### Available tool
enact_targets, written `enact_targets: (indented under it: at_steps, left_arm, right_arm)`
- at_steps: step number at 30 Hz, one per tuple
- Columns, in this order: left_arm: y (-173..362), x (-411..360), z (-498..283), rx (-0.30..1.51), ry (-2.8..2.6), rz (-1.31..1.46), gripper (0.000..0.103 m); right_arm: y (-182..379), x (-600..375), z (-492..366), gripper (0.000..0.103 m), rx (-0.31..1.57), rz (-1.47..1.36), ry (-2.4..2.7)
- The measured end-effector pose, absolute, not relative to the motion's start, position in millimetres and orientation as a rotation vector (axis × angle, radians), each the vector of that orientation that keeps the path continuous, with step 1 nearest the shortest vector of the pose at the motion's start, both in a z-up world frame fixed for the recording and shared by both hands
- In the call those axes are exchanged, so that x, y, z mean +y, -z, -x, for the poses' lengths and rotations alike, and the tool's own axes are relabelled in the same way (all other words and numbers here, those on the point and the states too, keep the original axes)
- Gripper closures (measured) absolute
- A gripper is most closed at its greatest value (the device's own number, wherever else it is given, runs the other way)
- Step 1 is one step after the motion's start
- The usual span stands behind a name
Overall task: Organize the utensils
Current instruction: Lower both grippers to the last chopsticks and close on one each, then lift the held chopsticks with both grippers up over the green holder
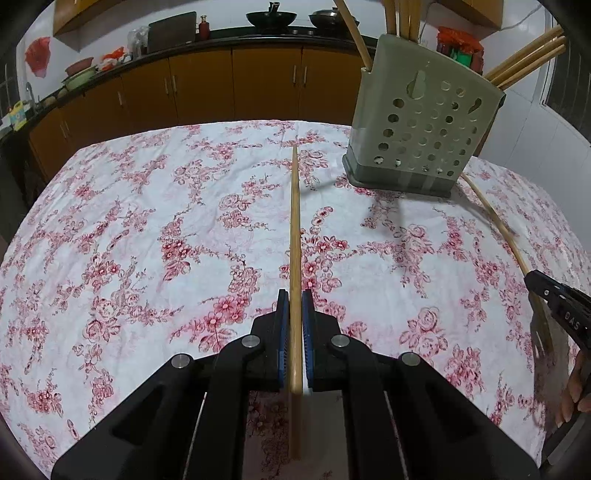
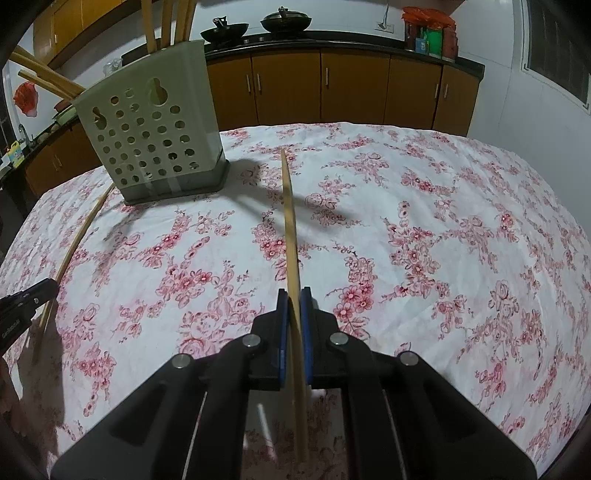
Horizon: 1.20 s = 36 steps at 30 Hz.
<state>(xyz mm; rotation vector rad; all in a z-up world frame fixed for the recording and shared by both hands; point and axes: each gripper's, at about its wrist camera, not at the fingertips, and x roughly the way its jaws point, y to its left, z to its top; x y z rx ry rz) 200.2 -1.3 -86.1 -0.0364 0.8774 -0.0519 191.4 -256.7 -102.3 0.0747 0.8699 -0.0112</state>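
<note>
My left gripper is shut on a wooden chopstick that points forward above the floral tablecloth. My right gripper is shut on another chopstick, also pointing forward. A grey-green perforated utensil holder stands on the table, right of the left gripper; in the right wrist view the holder is at the far left. Several chopsticks stick out of its top. The right gripper and its chopstick show at the left view's right edge; the left gripper shows at the right view's left edge.
The table is covered by a white cloth with red flowers. Behind it runs a dark counter over orange cabinets, with woks, bottles and bowls on top. A tiled wall and window are at the right.
</note>
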Motion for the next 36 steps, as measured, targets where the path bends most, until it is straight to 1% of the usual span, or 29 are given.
enact_targets:
  at_steps: [18, 23, 29, 36]
  left_arm:
    - [86, 1, -188, 0.88, 0.07, 0.04, 0.095]
    - [83, -1, -184, 0.874, 0.074, 0.007, 0.095]
    - [53, 10, -180, 0.787, 0.076, 0.04, 0.095]
    - [4, 22, -173, 0.649, 0.081, 0.092, 0.095]
  right_arm:
    - [102, -259, -190, 0.094, 0.871, -0.086, 0.0]
    - [93, -264, -184, 0.095, 0.844, -0.085, 0.007]
    - [53, -277, -174, 0.095, 0.724, -0.12, 0.021]
    - [15, -282, -164, 0.095, 0.605, -0.132, 0.021]
